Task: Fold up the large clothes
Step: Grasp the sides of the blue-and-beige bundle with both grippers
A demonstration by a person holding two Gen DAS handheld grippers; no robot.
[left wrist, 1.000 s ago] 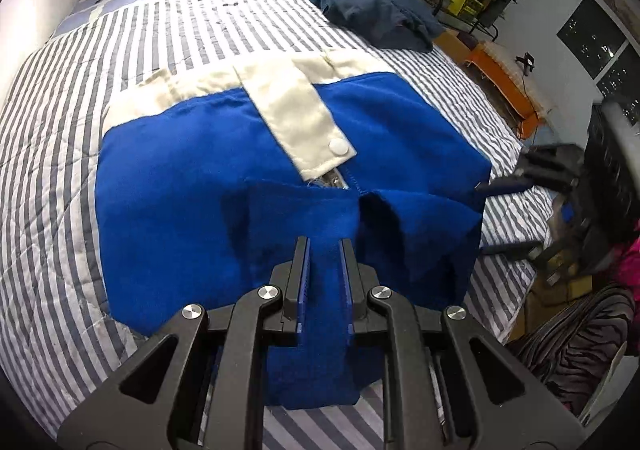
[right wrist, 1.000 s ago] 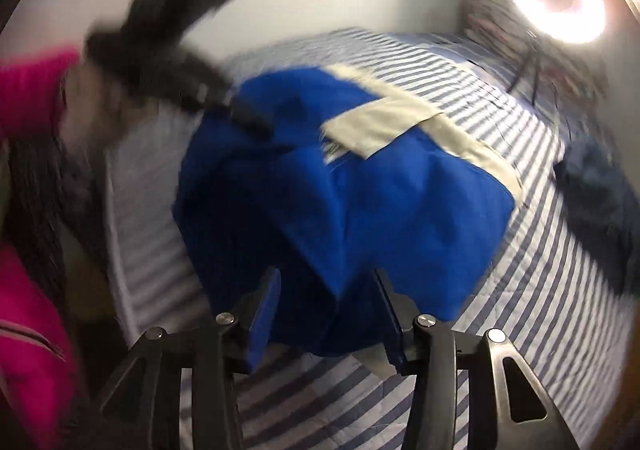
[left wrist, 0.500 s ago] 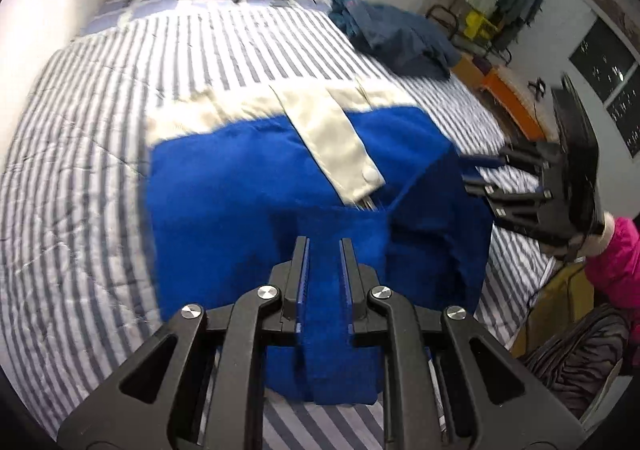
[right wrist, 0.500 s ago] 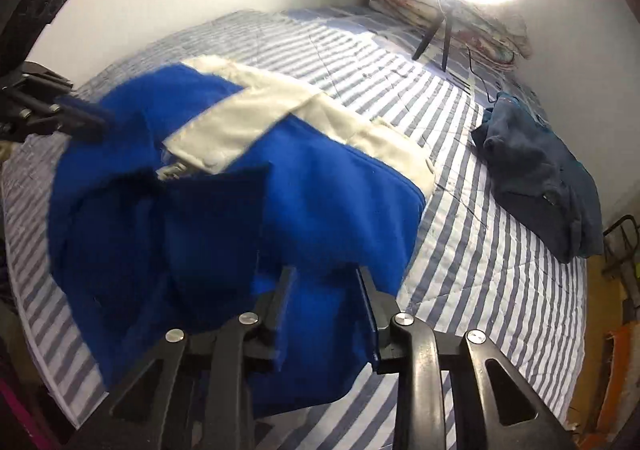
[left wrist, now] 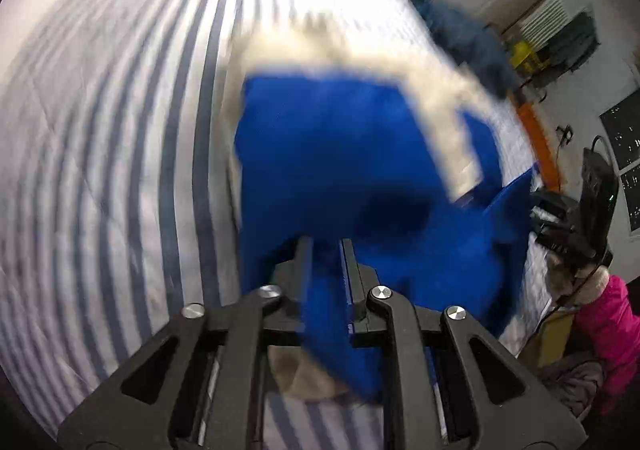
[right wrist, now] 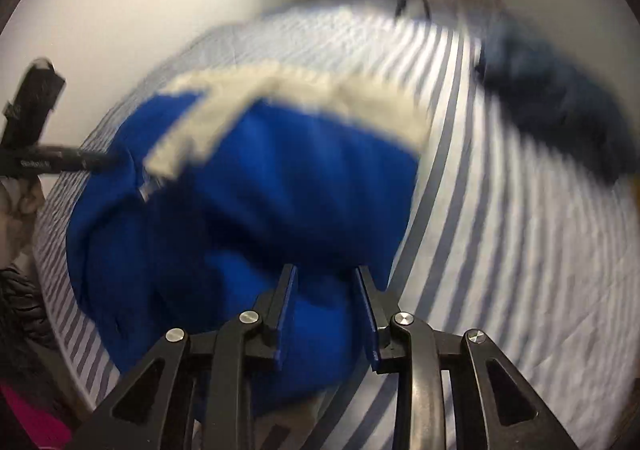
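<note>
Both of our tools are clamped on the near hem of the blue fleece garment with cream trim point(left wrist: 340, 153): the left tool point(left wrist: 325, 250) pinches a narrow fold, the right tool point(right wrist: 326, 282) a thicker bunch, after closing further. We judge the garment partly folded on the striped bed point(left wrist: 120, 169), with this fold not yet laid down.

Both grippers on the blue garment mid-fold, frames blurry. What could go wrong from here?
1. The right gripper has just been closing on a thick bunch of the blue garment; the bunch may slip out.
2. The left gripper pinches only a narrow strip, so the cream band may land crooked.
3. The garment sits near the edge of the striped bed, so loose cloth may slide off.
</note>
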